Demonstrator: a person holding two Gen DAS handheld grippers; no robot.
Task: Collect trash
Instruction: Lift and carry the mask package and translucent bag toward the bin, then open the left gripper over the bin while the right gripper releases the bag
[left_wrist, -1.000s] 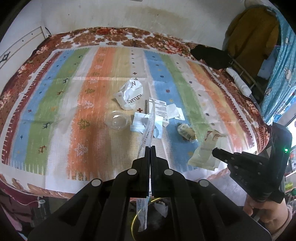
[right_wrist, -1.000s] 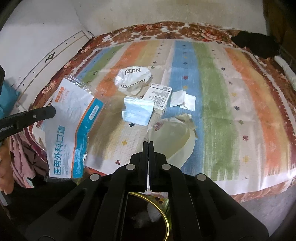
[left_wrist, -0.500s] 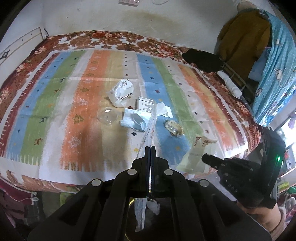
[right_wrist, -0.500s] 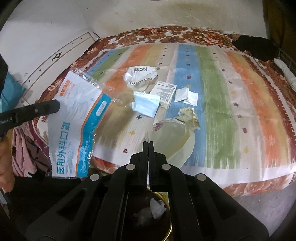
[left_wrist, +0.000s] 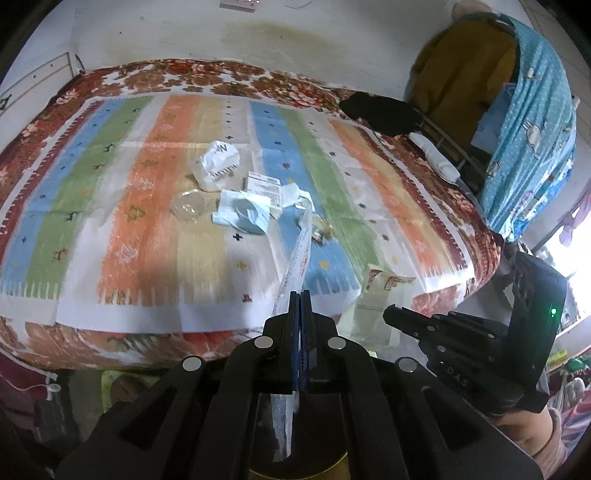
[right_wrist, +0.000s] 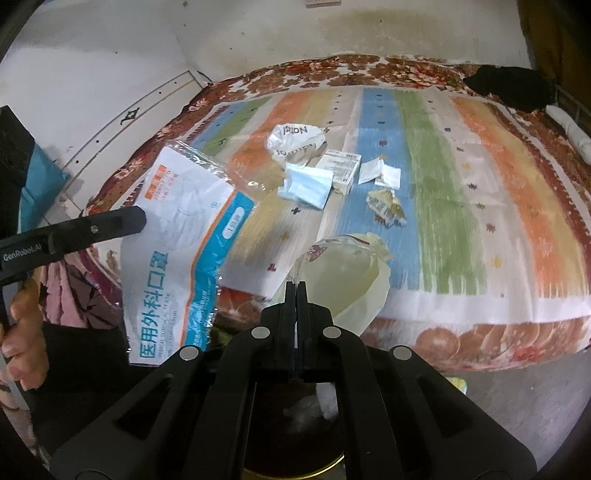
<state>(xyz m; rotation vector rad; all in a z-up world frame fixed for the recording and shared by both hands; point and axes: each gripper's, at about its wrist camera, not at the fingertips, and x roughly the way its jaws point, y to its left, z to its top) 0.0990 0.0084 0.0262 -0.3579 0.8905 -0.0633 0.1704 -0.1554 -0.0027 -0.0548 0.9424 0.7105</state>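
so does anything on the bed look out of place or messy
Yes. Litter sits mid-bed on the striped cover: a crumpled white bag, a used blue face mask, a small labelled box, torn white paper, a scrunched wrapper and a clear plastic lid. None belongs on bedding.

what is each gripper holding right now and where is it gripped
Left gripper: mask package, pinched at one edge. Right gripper: yellowish wrapper, pinched at its edge.

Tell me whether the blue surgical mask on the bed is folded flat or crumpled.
Crumpled. The light blue surgical mask lies bunched and creased on the striped bedspread, its edges curled up, beside the white printed box.
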